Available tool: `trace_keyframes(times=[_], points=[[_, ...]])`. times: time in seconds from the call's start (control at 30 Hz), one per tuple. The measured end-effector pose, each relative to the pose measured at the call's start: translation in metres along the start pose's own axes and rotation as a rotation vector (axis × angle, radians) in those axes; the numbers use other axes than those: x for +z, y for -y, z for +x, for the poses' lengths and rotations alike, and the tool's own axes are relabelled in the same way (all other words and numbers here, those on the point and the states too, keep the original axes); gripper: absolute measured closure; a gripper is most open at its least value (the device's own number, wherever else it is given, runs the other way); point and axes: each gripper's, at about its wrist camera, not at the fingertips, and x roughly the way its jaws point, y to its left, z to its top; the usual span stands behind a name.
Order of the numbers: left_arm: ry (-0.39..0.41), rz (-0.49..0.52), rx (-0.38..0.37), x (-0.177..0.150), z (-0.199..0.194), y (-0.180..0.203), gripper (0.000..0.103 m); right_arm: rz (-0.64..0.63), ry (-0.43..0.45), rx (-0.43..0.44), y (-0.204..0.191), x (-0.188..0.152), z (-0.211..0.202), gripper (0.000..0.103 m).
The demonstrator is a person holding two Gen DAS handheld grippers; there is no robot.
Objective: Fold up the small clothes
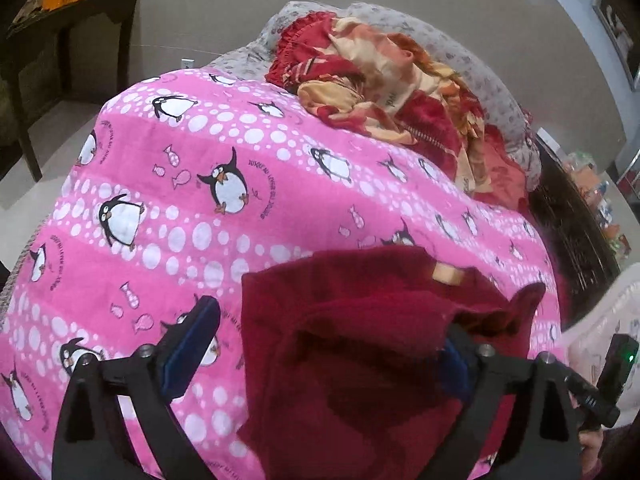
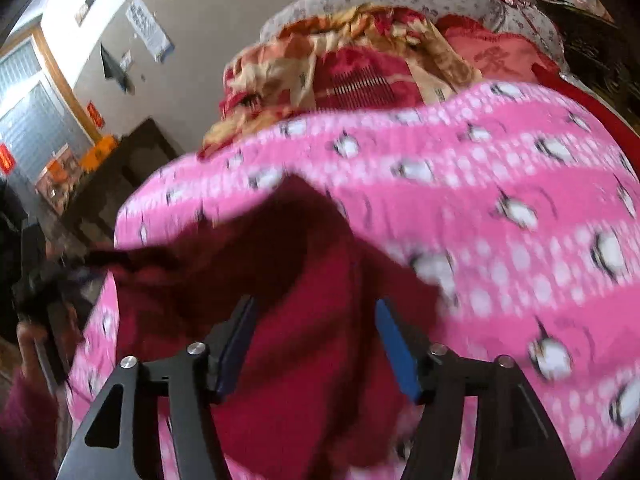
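Note:
A small dark red garment [image 1: 360, 344] with a tan neck label [image 1: 446, 273] lies rumpled on the pink penguin-print blanket [image 1: 168, 208]. My left gripper [image 1: 328, 332] is open, its fingers wide apart; the garment lies between them and drapes over the right finger [image 1: 456, 364]. In the right wrist view the same garment [image 2: 304, 344] lies under my right gripper [image 2: 316, 336], which is open with both blue pads [image 2: 394, 344] over the cloth. The view is blurred. The left gripper shows at the left edge [image 2: 36, 280] by the garment's corner.
A heap of red and cream bedding [image 1: 392, 92] and a grey patterned pillow [image 1: 480, 60] lie at the far end. A dark table [image 1: 68, 40] stands left. A dark carved bed frame [image 1: 568, 224] runs along the right edge.

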Motion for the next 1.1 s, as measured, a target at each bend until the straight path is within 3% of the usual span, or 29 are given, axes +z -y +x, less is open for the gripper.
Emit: trace_keyframes(times=[0.2, 0.47, 0.63, 0.77, 1.1], points=[[-0.038, -0.044, -0.046, 0.003, -0.001, 0.001, 0.006, 0.036, -0.049, 0.010, 0.006, -0.041, -0.002, 0.036], [-0.108, -0.105, -0.073, 0.018, 0.027, 0.009, 0.003, 0.075, -0.065, 0.045, -0.008, -0.041, 0.008, 0.036], [-0.098, -0.132, -0.101, 0.023, 0.022, 0.006, 0.001, 0.036, -0.062, 0.030, -0.017, -0.041, 0.003, 0.036], [-0.116, -0.070, -0.065, 0.003, 0.005, 0.000, 0.001, 0.003, -0.088, 0.035, -0.019, -0.053, 0.000, 0.036], [-0.124, 0.039, -0.034, -0.092, -0.026, -0.024, 0.001, -0.012, -0.083, 0.075, -0.016, -0.073, -0.008, 0.036]])
